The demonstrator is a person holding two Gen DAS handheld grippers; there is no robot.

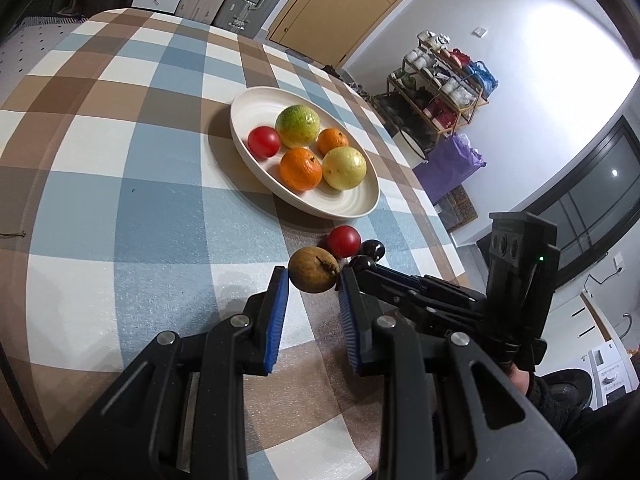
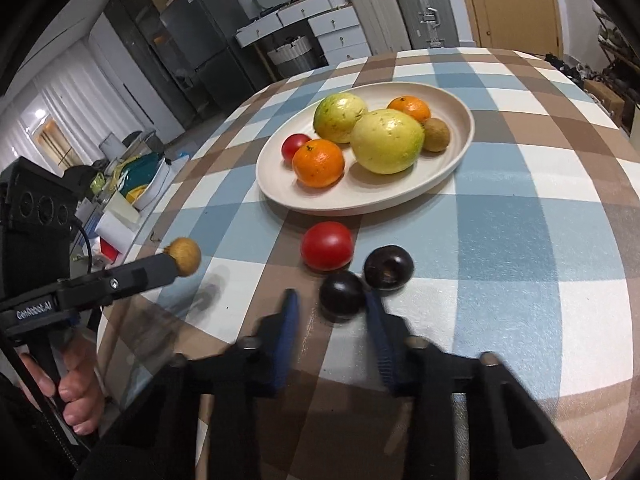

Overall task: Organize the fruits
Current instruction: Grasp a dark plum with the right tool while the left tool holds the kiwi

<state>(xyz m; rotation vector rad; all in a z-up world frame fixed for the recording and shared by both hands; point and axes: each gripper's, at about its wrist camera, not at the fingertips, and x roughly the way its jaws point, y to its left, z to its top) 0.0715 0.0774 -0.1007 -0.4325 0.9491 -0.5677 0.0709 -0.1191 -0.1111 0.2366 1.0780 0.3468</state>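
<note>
A cream plate [image 1: 360, 204] [image 2: 280, 192] on the checked table holds two guavas, two oranges, a red tomato and, in the right wrist view, a small brown fruit [image 2: 437, 134]. My left gripper [image 1: 313, 280] is shut on a small brown fruit [image 1: 313, 270] [image 2: 185, 256] and holds it above the table. My right gripper [image 2: 331, 300] is open, blurred, with a dark plum [image 2: 342, 292] between its fingertips. A second plum [image 2: 388, 267] and a red tomato [image 2: 327, 246] [image 1: 344, 241] lie just beyond it.
The table edge runs close on the left in the right wrist view, with clutter on a low surface [image 2: 132, 184] beyond. Suitcases [image 2: 424, 8] and drawers stand behind the table. A shelf rack [image 1: 440, 92] stands by the wall.
</note>
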